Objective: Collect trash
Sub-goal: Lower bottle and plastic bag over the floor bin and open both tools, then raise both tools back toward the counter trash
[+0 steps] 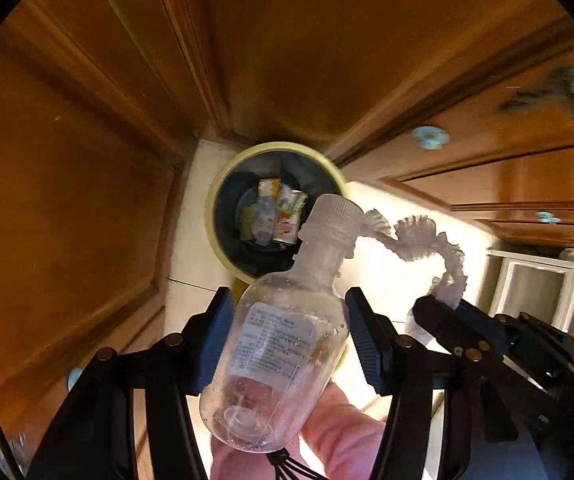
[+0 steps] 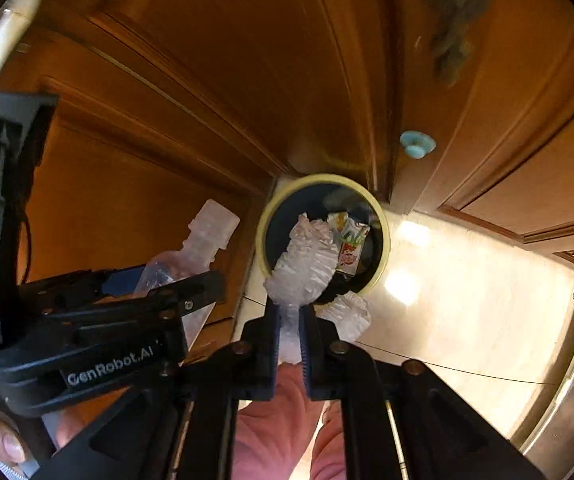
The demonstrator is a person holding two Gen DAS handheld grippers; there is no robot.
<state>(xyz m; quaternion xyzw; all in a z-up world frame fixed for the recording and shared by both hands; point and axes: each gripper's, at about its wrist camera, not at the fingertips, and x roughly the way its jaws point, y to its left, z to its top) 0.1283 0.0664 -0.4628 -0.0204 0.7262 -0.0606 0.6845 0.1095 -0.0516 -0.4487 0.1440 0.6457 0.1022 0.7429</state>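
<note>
Your left gripper clasps a bottle, your right gripper pinches a paper strip; both hang above the centre-frame bin, part-filled, undropped.

The bottle is clear plastic with a frosted white ribbed cap and a pale label printed in fine dark text. The ruffled wrapper is translucent white, pleated along its edges. The trash bin has a pale yellow rim and a black inside — scraps in it show white, red, green and orange print. Each hand-held gripper is black with blue ribbed pads. Cabinet doors are warm orange-brown wood with light blue knobs; the floor is glossy cream.
</note>
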